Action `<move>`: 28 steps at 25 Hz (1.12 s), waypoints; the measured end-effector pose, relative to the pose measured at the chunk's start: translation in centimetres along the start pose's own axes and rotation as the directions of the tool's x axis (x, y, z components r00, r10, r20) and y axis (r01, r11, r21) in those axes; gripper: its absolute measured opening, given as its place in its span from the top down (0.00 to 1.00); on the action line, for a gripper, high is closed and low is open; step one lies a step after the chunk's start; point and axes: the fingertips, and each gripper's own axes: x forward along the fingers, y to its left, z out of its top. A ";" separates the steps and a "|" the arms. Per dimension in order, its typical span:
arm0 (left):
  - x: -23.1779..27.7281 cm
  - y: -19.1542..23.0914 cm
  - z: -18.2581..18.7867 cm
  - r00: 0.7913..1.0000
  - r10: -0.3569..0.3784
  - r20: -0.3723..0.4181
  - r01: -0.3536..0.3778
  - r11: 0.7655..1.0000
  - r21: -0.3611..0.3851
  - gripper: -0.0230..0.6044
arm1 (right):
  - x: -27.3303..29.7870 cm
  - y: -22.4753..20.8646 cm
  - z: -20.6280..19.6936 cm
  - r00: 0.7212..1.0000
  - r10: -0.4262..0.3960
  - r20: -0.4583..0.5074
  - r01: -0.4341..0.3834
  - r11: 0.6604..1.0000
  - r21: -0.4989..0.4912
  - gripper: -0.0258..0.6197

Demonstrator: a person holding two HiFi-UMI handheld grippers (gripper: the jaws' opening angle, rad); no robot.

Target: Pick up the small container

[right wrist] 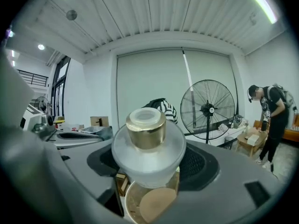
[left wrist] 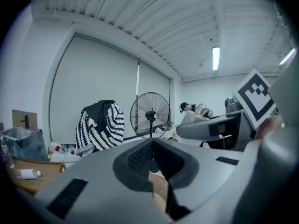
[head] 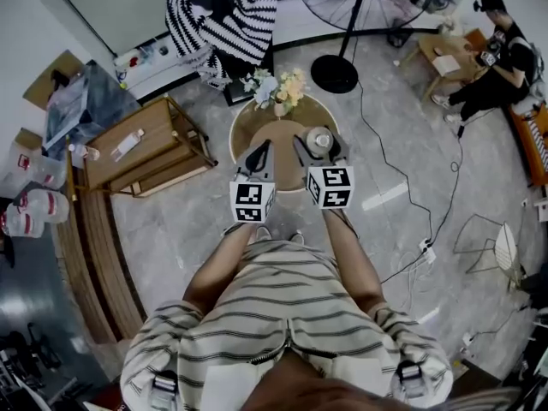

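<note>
The small container point(right wrist: 148, 148) is a frosted round jar with a gold cap, and it sits tilted between the jaws of my right gripper point(right wrist: 149, 164), which is shut on it. In the head view the container point(head: 322, 139) is held in the right gripper point(head: 318, 150) over the right side of a round wooden table point(head: 250, 122). My left gripper point(head: 258, 156) hovers over the table's left side. Its jaws meet at the tips, and nothing is in the left gripper point(left wrist: 152, 144).
A vase of flowers point(head: 278, 88) stands at the table's far edge. A standing fan point(head: 336, 71) is behind it, a low wooden side table point(head: 137, 148) is to the left, and a striped garment point(head: 223, 15) hangs at the back. A person point(head: 501, 58) sits far right. Cables cross the floor.
</note>
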 end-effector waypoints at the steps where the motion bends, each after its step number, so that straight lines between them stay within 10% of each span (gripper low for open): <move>1: 0.0 0.1 0.3 1.000 -0.001 0.007 0.001 1.000 0.005 0.96 | -0.1 0.0 0.3 1.000 -0.002 0.006 0.002 1.000 0.000 0.43; 28: 0.4 2.8 1.9 0.998 0.027 0.064 -0.028 0.999 0.018 0.96 | 1.3 0.4 2.6 0.998 -0.013 0.063 0.015 0.999 -0.036 0.42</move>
